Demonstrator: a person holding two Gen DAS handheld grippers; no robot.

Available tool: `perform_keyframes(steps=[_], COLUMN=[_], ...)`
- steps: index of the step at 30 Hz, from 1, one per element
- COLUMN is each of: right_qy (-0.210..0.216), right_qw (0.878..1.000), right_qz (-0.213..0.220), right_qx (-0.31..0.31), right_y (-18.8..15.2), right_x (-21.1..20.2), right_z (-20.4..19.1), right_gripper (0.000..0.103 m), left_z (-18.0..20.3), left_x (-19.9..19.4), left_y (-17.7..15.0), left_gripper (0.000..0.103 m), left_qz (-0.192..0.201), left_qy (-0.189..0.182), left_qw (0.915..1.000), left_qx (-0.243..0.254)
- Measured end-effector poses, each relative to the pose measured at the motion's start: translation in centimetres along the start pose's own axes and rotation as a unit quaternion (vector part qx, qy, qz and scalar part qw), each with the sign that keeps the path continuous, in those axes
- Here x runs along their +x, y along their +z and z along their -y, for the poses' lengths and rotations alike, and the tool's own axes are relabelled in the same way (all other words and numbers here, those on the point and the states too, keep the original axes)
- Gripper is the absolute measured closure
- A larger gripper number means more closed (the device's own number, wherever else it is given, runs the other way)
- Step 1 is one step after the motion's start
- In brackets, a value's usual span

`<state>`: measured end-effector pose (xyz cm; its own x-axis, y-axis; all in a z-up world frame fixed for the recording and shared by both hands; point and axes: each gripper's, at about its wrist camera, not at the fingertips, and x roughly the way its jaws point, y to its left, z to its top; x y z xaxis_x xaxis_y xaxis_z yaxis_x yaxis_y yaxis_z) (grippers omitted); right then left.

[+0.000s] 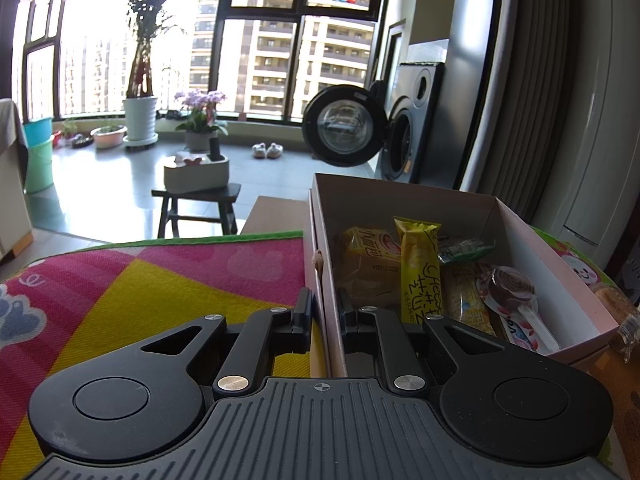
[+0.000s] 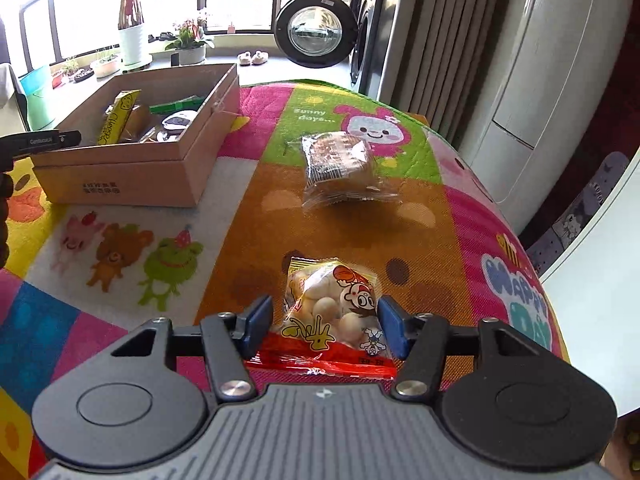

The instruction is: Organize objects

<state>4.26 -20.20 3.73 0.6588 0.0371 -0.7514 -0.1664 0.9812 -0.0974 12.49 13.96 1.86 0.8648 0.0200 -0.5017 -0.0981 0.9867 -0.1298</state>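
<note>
Daylight pours through the tall black-framed windows [image 1: 260, 60], blown out to white glare at upper left. Straight lines bow at the fisheye edges. The brown-wrapped cake packet [image 2: 340, 164] casts a soft shadow.

**Colour and pattern findings**

The mat [image 2: 352, 208] is showing pink, yellow, green and orange cartoon panels. At lower centre, a red-and-yellow snack bag [image 2: 332, 316] is displaying a cartoon figure. The brown cardboard box [image 2: 120, 176] at upper left is holding a yellow packet [image 2: 118, 118].
</note>
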Motion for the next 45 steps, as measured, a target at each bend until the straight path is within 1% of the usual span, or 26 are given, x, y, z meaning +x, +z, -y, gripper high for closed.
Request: perform_keyframes(steps=[1,3,4,6,8,10,11,13,15,18,20,22,23,24,26,28,30,31,32,35,38,40,43,44,45], right_qy=[0.003,0.008,0.019,0.046,0.079,0.097,0.101,0.092,0.092,0.099,0.108,0.112,0.112,0.113,0.118,0.128,0.145,0.156,0.161,0.141,0.115,0.079,0.0,-0.019,-0.022], right_qw=[1.0,1.0,0.999,0.995,0.989,0.984,0.982,0.981,0.983,0.989,0.992,0.993,0.993,0.993,0.991,0.986,0.979,0.976,0.975,0.985,0.989,0.991,0.99,0.99,0.99], right_qz=[0.004,0.03,0.048,0.087,0.125,0.147,0.157,0.168,0.153,0.102,0.051,0.008,-0.017,-0.037,-0.07,-0.099,-0.116,-0.122,-0.124,-0.099,-0.076,-0.062,-0.039,-0.034,-0.031], right_qx=[-0.002,-0.002,-0.001,0.002,0.004,-0.005,-0.019,-0.042,-0.051,-0.041,-0.036,-0.039,-0.037,-0.027,0.001,0.048,0.085,0.094,0.087,0.02,-0.046,-0.086,-0.134,-0.139,-0.134], right_y=[0.3,1.5,2.4,4.7,7.6,9.9,11.1,12.2,12.5,11.2,9.1,6.9,5.1,3.9,2.5,1.5,0.9,0.5,0.1,-1.1,-2.0,-2.6,-3.1,-3.1,-2.9], right_x=[-0.6,-2.9,-4.2,-7.0,-9.6,-10.9,-11.2,-11.1,-10.1,-8.0,-6.2,-4.7,-4.0,-3.3,-2.0,-0.9,-0.4,-0.2,-0.3,-1.6,-2.6,-2.9,-3.1,-3.2,-3.3], right_z=[-0.2,-0.7,-0.9,-1.4,-2.1,-3.3,-4.2,-5.6,-6.3,-6.3,-6.1,-6.1,-6.2,-6.1,-5.4,-4.0,-2.9,-2.6,-2.8,-4.4,-5.9,-6.2,-5.9,-5.7,-5.4], right_gripper=[0.045,0.045,0.048,0.057,0.058,0.058,0.058,0.058,0.058,0.056,0.049,0.037,0.033,0.028,0.027,0.027,0.027,0.026,0.026,0.022,0.021,0.021,0.02,0.02,0.02], left_z=[0.0,0.1,0.1,0.1,0.1,0.0,0.1,0.1,0.0,0.0,0.0,0.0,0.0,0.0,0.1,0.1,0.1,0.0,0.0,0.0,-0.1,0.0,0.0,0.0,0.0], left_x=[0.0,0.0,0.0,0.0,0.0,0.0,0.0,0.1,0.1,0.2,0.2,0.1,0.1,0.2,0.2,0.2,0.2,0.2,0.1,0.1,0.0,0.0,0.0,0.0,0.0], left_y=[0.0,0.0,0.0,0.0,0.0,0.0,0.0,0.0,0.0,0.1,0.1,0.1,0.1,0.1,0.0,0.0,0.0,0.0,0.0,0.0,0.0,0.0,0.0,0.0,0.0], left_gripper=[0.089,0.089,0.089,0.089,0.089,0.089,0.089,0.089,0.089,0.088,0.088,0.088,0.089,0.089,0.089,0.089,0.089,0.089,0.089,0.089,0.089,0.089,0.089,0.089,0.089], left_qz=[0.0,0.0,0.0,0.0,0.0,0.0,0.0,-0.001,-0.001,-0.002,-0.002,-0.002,-0.002,-0.002,-0.001,-0.001,-0.001,-0.001,-0.001,-0.001,-0.001,-0.001,-0.001,-0.001,-0.001], left_qy=[0.0,0.0,0.0,0.0,0.0,0.0,-0.001,-0.001,-0.003,-0.004,-0.004,-0.004,-0.004,-0.004,-0.003,-0.003,-0.003,-0.002,-0.002,-0.002,-0.002,-0.002,-0.001,-0.001,-0.001], left_qw=[1.0,1.0,1.0,1.0,1.0,1.0,1.0,1.0,1.0,1.0,1.0,1.0,1.0,1.0,1.0,1.0,1.0,1.0,1.0,1.0,1.0,1.0,1.0,1.0,1.0], left_qx=[0.0,0.0,0.0,0.0,0.0,0.0,0.0,-0.001,-0.003,-0.004,-0.004,-0.004,-0.004,-0.003,-0.002,-0.002,-0.002,-0.002,-0.002,-0.001,-0.001,-0.001,-0.001,-0.001,-0.001])
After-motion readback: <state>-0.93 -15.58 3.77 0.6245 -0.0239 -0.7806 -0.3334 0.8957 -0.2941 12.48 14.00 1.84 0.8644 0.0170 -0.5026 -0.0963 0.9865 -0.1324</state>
